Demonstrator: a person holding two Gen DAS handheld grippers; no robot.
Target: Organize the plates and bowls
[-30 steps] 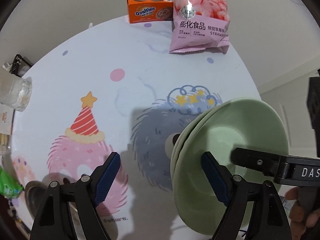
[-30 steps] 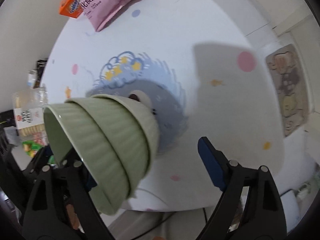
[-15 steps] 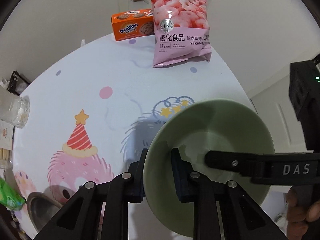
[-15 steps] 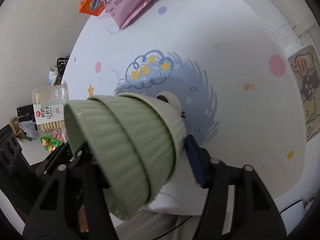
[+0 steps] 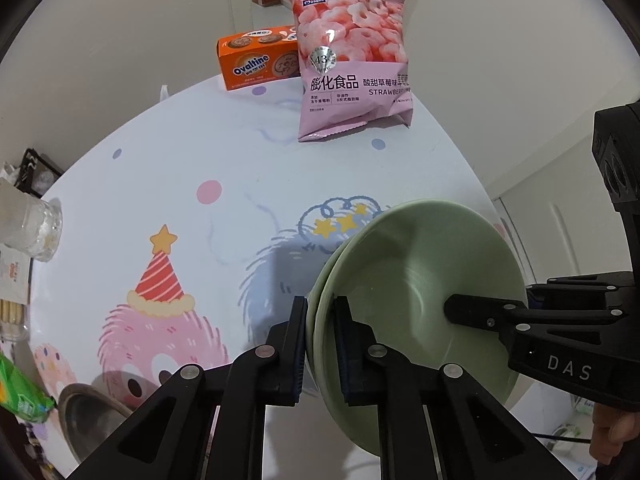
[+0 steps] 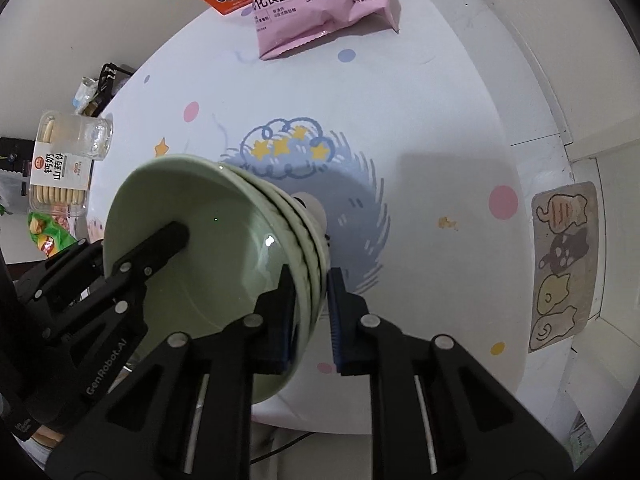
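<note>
1. Left gripper (image 5: 320,344) of mine is clamped on the near rim of the bowls (image 5: 416,296), one finger outside the wall and one inside.
2. Right gripper (image 6: 308,312) of mine is likewise clenched on the bowls (image 6: 224,256), pinching the opposite rim, one pad inside and one on the ribbed outer wall.
3. Those bowls are pale green, nested in one stack and tilted on their side; both my grippers hold them above the table (image 5: 240,168).
4. From the right wrist I count at least three nested rims; the exact number I cannot tell.
5. Beyond them, at the far edge of the table (image 6: 420,120), a pink snack bag (image 5: 352,64) leans against an orange box (image 5: 256,62).
6. On the left edge stands a clear glass (image 5: 34,228); in the right wrist view the glass (image 6: 90,136) sits beside a cracker pack (image 6: 56,176).
7. A metal bowl (image 5: 92,416) lies at the near left of the table, partly hidden by my left gripper.
8. Past the table's right side, a cartoon mat (image 6: 564,264) lies on the floor.
</note>
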